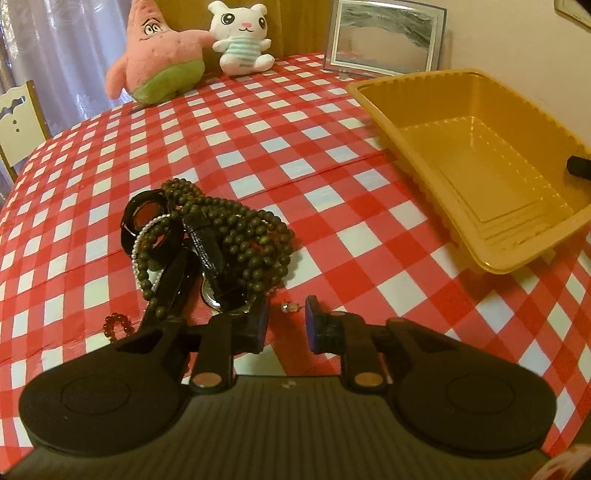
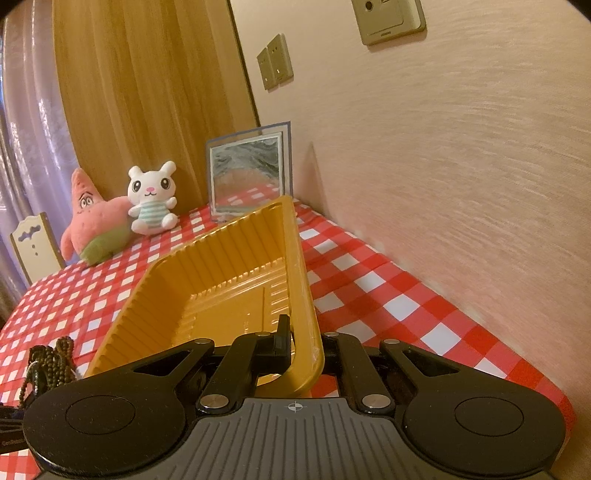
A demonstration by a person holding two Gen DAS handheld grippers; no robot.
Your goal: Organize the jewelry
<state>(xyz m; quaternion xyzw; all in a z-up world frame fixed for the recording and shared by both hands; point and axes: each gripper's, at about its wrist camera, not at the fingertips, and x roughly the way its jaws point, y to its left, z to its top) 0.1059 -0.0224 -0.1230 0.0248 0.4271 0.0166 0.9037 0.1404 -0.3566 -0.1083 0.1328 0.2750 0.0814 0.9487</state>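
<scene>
While clamping the yellow tray (image 2: 295, 258) with right tool (image 2: 301, 339), lowering parted, empty left tool (image 1: 286, 321) squarely around small earring (image 1: 290, 307).

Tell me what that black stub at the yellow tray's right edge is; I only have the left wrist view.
Observer: It is the right claw, shut on the tray wall, with one finger inside the tray and the other outside.
Operator: What lies beyond the tray on that side?
Observer: A strip of checked tablecloth, then the room's wall right at the table's edge.
Operator: Anything mounted on that wall?
Observer: Yes, a pair of switches and a socket, high above the table.
</scene>
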